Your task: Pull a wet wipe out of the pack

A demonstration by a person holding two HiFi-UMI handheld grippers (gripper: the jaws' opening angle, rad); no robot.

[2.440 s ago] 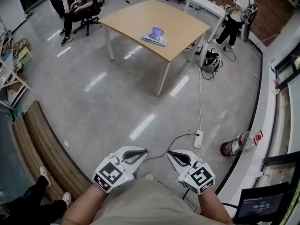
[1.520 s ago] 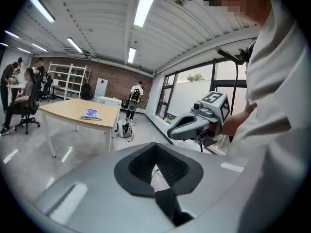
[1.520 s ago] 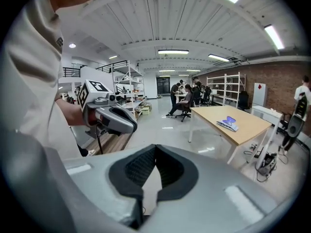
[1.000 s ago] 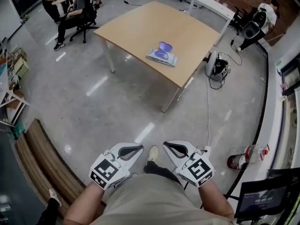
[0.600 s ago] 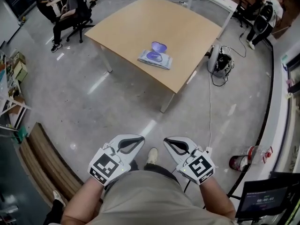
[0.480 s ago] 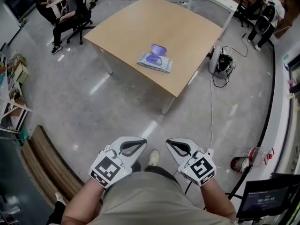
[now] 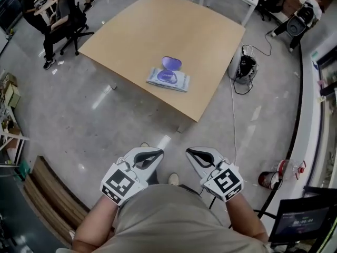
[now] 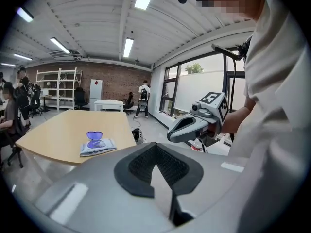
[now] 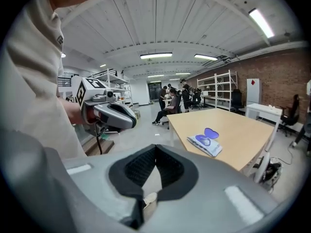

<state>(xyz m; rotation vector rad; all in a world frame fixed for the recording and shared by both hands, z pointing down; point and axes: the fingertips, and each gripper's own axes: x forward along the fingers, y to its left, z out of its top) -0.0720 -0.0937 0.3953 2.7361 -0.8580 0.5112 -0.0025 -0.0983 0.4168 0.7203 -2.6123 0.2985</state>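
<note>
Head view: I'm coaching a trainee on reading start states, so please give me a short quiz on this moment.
1. True or false: the pack of wipes lies on the floor.
2. What is between the fingers of the left gripper? A) a wipe B) the pack C) nothing
3. Fill in: the pack's raised lid is coloured ____.
Key: 1. False, it lies on the wooden table. 2. C, its fingers are shut and empty, like those of the right gripper. 3. Purple.
</note>
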